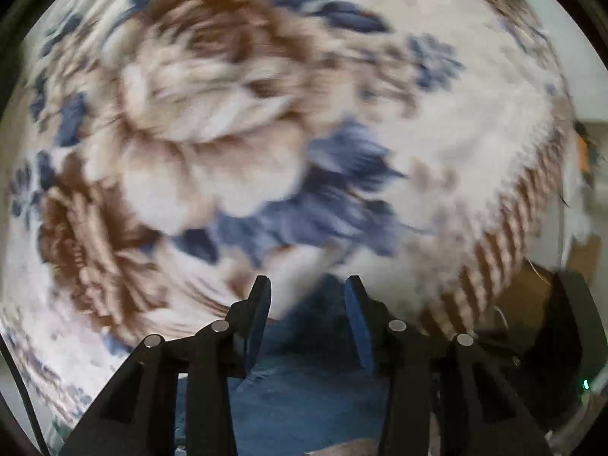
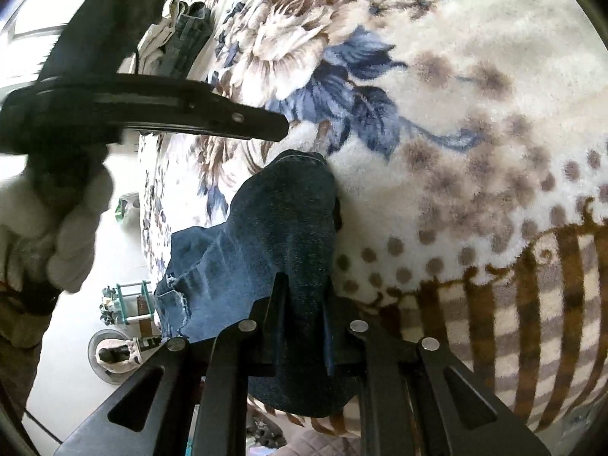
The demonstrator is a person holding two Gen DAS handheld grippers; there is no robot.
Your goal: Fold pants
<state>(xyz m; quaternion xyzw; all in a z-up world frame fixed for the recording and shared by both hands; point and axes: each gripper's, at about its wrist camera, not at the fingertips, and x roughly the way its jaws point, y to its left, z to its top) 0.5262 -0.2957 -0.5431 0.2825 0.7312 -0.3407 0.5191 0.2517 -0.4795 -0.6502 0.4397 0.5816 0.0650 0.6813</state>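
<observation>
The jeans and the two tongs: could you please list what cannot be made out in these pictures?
- Left wrist view: motion blur smears the floral blanket; the jeans show only between the open left tongs, cut off by the bottom edge.
- Right wrist view: the right tongs cover the denim they clamp, so the part gripped is unclear.
- Right wrist view: the clothes pile is too small and partly hidden by the other gripper.
</observation>
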